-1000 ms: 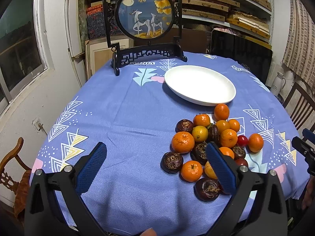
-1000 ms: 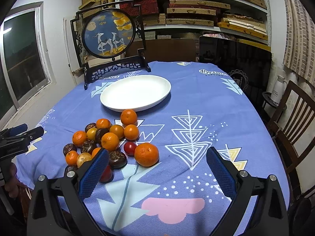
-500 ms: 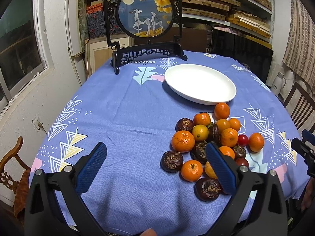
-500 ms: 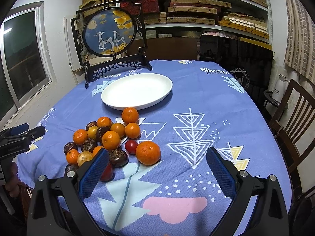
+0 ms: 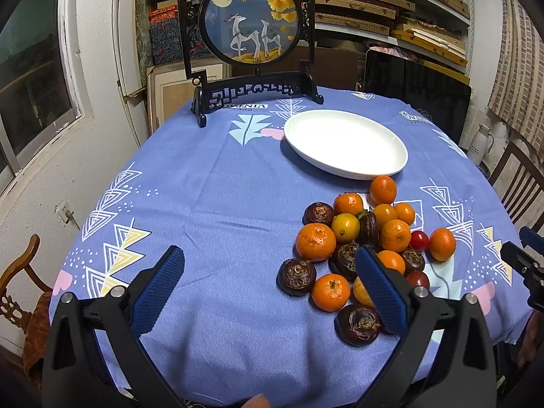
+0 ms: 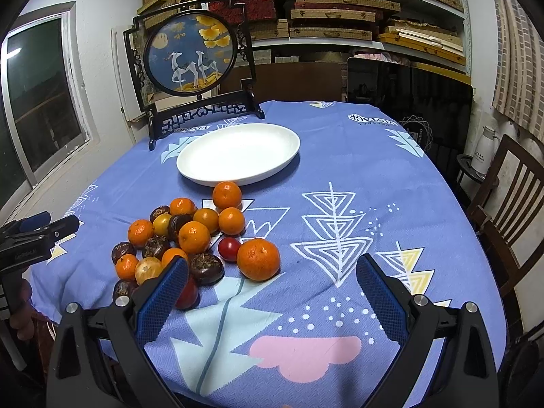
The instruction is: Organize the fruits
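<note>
Compared with a second ago, both views sit slightly nearer the white plate (image 5: 346,142); no fruit has moved, so sorting has not begun. The fruit pile (image 5: 360,238), oranges mixed with dark brown fruits and small red ones, lies on the blue-clothed surface (image 5: 204,187) just in front of the plate, one orange (image 5: 383,189) almost at its rim. The plate holds nothing. The left tool (image 5: 268,285) is released, jaws wide, empty, its right finger overlapping the pile's near edge. The right tool (image 6: 272,292) is likewise released and empty, beside the large orange (image 6: 258,259). Open cloth lies left and right of the plate; the framed deer screen (image 5: 251,23) stands behind it.
</note>
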Demonstrator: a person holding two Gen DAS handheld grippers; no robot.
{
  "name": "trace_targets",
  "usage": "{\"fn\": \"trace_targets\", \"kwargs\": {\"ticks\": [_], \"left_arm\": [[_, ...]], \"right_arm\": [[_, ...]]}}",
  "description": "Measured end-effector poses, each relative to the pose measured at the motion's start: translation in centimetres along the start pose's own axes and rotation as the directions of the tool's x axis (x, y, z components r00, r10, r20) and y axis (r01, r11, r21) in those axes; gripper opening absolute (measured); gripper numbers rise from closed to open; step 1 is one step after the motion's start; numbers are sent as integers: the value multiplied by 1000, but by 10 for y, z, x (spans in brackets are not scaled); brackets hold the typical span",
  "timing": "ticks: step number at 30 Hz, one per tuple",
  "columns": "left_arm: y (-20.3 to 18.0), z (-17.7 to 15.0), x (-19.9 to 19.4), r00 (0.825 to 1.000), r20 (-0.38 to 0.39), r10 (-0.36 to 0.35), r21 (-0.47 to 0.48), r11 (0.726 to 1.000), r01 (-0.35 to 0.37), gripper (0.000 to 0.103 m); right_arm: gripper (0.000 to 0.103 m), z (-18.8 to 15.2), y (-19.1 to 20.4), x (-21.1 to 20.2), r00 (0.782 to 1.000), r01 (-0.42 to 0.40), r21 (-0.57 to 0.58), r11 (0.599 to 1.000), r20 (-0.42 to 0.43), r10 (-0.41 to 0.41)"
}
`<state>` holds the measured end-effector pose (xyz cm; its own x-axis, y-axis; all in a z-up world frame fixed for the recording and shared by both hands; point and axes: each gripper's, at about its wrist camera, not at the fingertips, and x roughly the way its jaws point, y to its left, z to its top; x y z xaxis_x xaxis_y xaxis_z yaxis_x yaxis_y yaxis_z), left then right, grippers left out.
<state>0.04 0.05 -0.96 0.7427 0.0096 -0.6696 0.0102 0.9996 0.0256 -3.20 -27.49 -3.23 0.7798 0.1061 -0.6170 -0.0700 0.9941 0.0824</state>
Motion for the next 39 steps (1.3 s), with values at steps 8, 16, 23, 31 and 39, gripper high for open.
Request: {"fn": "trace_targets", "kwargs": {"ticks": [8,16,23,31,39], "left_arm": [[0,0,0,1000,1,0,0,1000,0,98],[-1,-3,1,1000,-2,0,1,1000,0,98],[1,-5,6,1000,-12,-2,-5,1000,2,98],[3,-4,8,1000,-23,-3,-10,1000,3,98],[19,-18,23,998,-54,32,45,999,-30,98]], "right_arm": [[99,-2,1,0,1000,-1,-2,1000,1,1],[99,-3,1,2,1000,-5,0,1000,-9,5],[99,-2,1,6,1000,-7,0,1000,-19,7],[99,-2,2,7,1000,-7,-3,1000,-20,7],[99,-5,-1,9,1000,4,-6,1000,-29,-4]]}}
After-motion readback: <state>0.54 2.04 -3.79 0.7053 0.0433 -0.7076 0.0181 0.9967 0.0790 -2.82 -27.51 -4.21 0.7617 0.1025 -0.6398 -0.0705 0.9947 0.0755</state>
